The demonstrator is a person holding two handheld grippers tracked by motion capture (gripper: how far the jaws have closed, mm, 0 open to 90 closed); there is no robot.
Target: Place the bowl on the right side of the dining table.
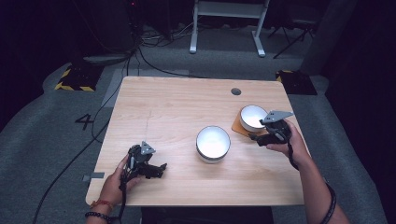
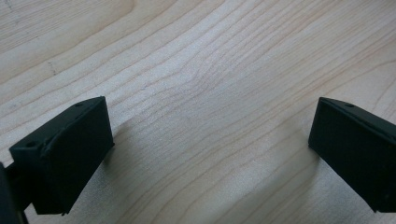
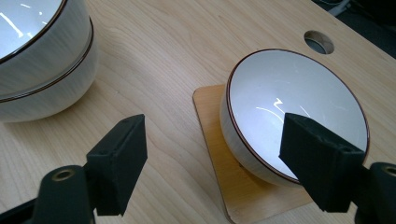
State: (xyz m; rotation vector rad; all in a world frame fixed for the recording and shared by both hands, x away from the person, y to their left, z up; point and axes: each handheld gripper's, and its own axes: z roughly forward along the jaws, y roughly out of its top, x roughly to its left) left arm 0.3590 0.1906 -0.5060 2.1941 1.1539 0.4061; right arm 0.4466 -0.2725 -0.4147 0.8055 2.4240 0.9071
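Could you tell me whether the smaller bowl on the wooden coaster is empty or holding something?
Empty: the smaller bowl shows a bare white inside, upright on its coaster.

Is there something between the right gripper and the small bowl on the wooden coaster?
Nothing visible. The right gripper is open just beside the small bowl on its coaster, with bare table between. The larger bowl stands off to the side.

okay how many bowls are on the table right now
2. A larger white bowl with a dark rim sits near the table's middle; a smaller white bowl rests on a square wooden coaster by the right gripper.
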